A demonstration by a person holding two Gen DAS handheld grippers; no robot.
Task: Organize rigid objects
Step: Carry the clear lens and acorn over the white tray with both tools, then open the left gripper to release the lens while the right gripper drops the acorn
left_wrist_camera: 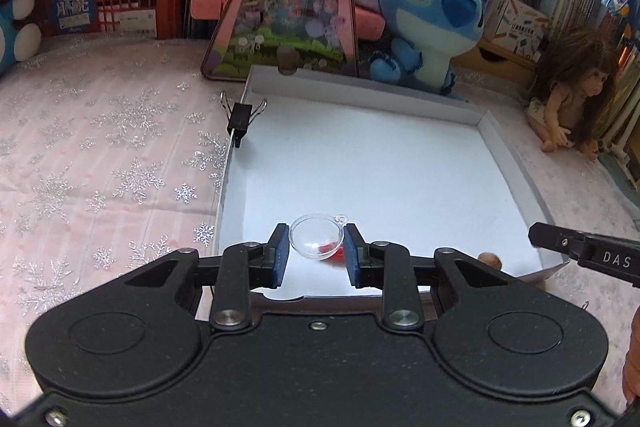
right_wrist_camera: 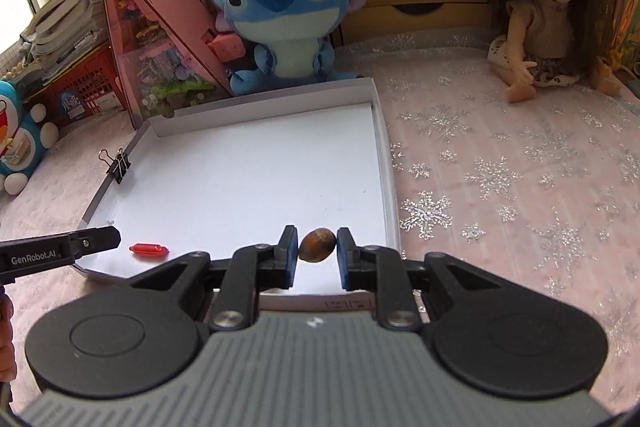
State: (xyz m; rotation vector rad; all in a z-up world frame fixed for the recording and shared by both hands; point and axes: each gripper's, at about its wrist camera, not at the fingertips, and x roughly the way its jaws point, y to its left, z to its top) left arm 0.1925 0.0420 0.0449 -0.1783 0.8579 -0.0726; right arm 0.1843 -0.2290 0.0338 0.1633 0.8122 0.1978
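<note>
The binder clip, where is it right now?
The binder clip is clamped on the white tray's left wall, toward the far end. In the right wrist view it sits at the left, with the pink toy house behind it.

The left gripper is all black plastic with blue pads, silver screws and round caps. The right gripper has a ribbed grey middle, black arms and blue pads.

Blue plush toy beside long-haired doll.
</note>
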